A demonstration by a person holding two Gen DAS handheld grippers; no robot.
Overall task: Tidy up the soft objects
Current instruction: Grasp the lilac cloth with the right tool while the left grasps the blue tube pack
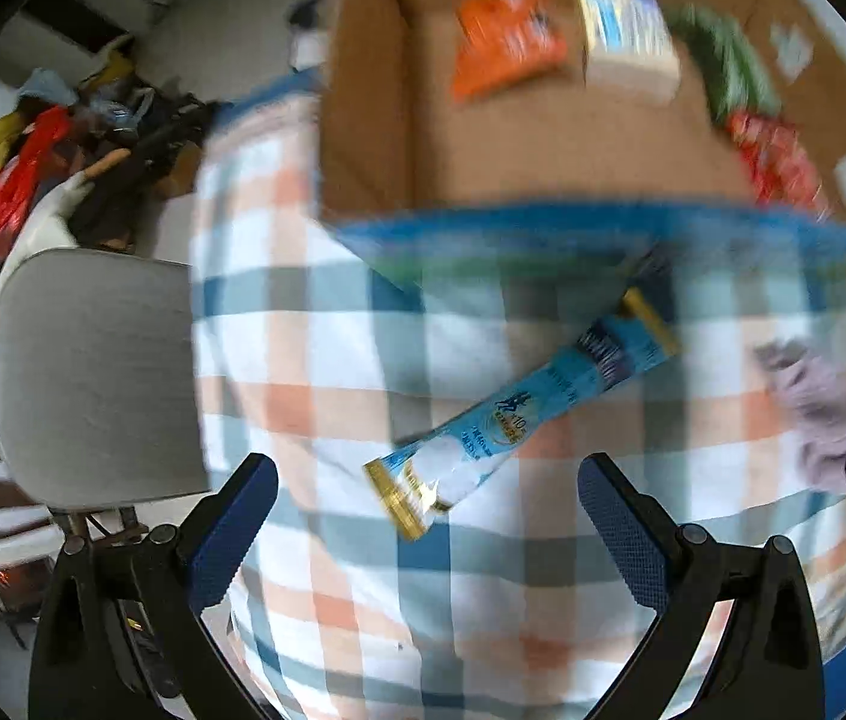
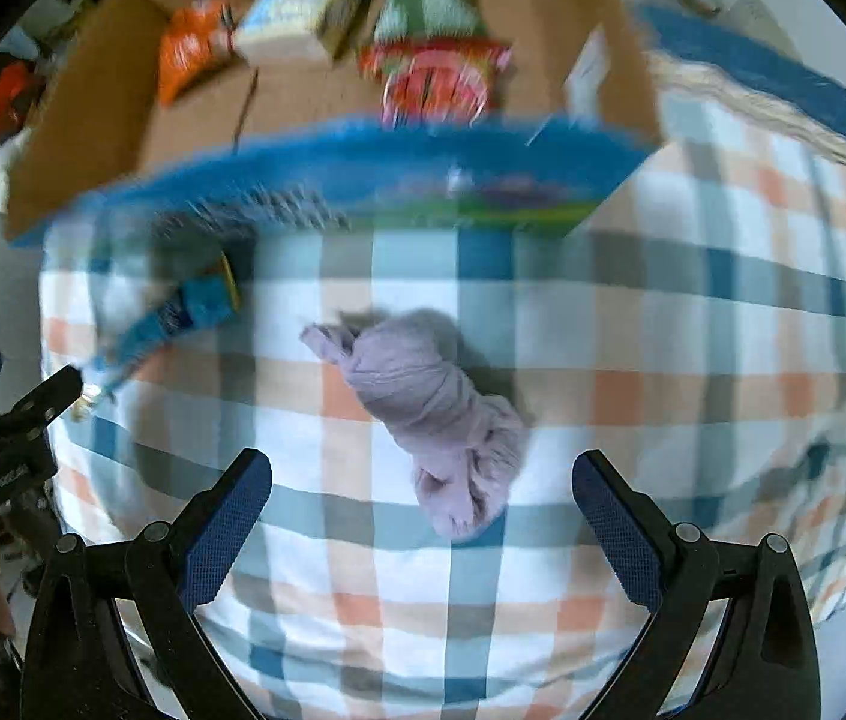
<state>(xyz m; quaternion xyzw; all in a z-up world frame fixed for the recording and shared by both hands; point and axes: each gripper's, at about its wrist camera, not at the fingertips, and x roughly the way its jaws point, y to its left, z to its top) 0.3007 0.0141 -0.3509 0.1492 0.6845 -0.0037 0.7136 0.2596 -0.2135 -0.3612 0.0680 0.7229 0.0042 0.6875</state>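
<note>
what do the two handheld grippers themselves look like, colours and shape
Both look alike. The left gripper and the right gripper each have two black plastic arms joined by round grey rivets, ending in fingers faced with dark blue, finely textured pads. The arm bodies have teardrop cut-outs. No cables, markings or sleeves show clearly.

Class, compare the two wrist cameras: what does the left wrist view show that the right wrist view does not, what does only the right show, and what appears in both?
Only the left wrist view shows the grey chair beside the table and most of the cluttered pile behind it.

Only the right wrist view shows the whole knotted lilac cloth; the left view catches just its edge.

Both show the checked tablecloth, the cardboard box holding the orange packet, the blue sachet lying on the cloth, and open fingers: left gripper, right gripper.
</note>
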